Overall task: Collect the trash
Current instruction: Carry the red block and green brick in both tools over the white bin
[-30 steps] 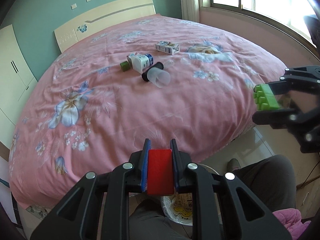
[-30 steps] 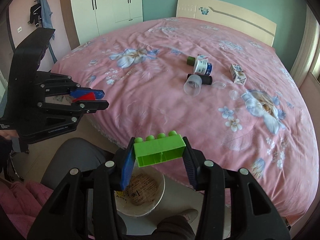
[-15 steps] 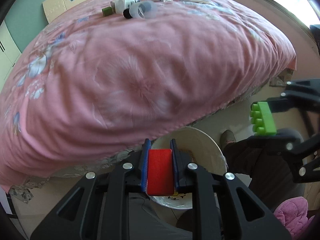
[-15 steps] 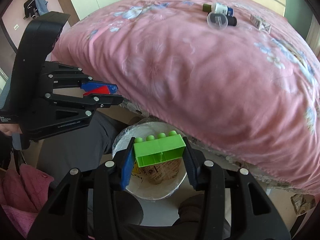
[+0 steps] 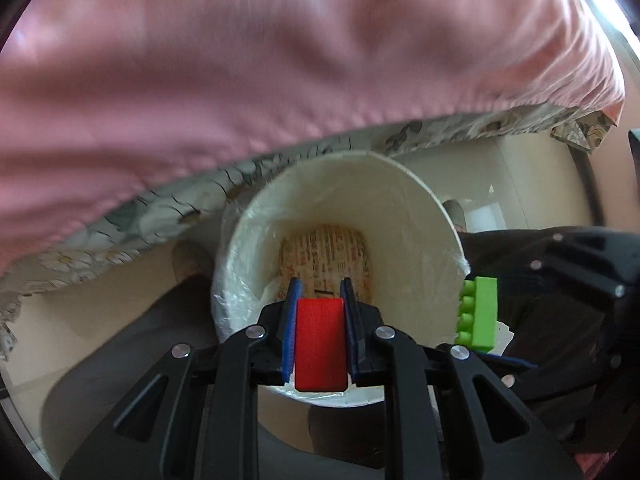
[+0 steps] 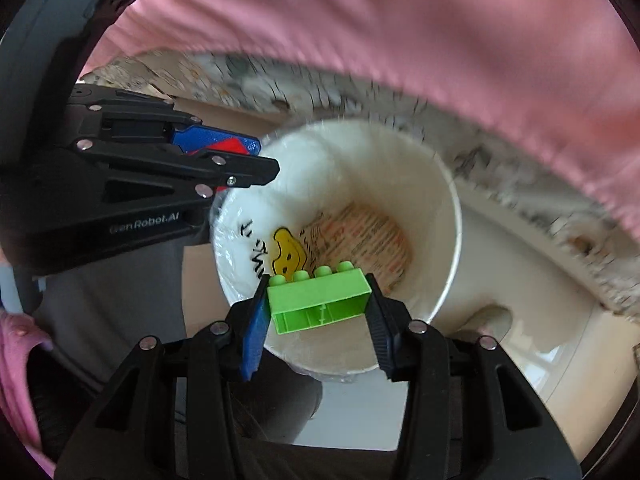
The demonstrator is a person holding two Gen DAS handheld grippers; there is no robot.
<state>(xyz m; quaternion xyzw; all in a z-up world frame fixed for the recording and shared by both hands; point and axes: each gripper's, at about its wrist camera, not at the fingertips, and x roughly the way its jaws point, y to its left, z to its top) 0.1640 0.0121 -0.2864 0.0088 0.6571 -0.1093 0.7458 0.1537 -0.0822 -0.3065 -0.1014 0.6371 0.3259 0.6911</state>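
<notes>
Right wrist: printed wrapper (image 6: 360, 236) inside bin (image 6: 452, 248); tongs (image 6: 318, 304) grip green brick (image 6: 320, 300).

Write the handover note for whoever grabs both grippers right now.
Left gripper: shut on the red block, over the open trash bin.
Right gripper: shut on the green brick, also over the bin.
Bin stands on the floor beside the pink bed, lined with a plastic bag; a printed wrapper lies at the bottom.
Done: both pieces picked up and carried to the bin.
Left: open each gripper to drop them in.
</notes>
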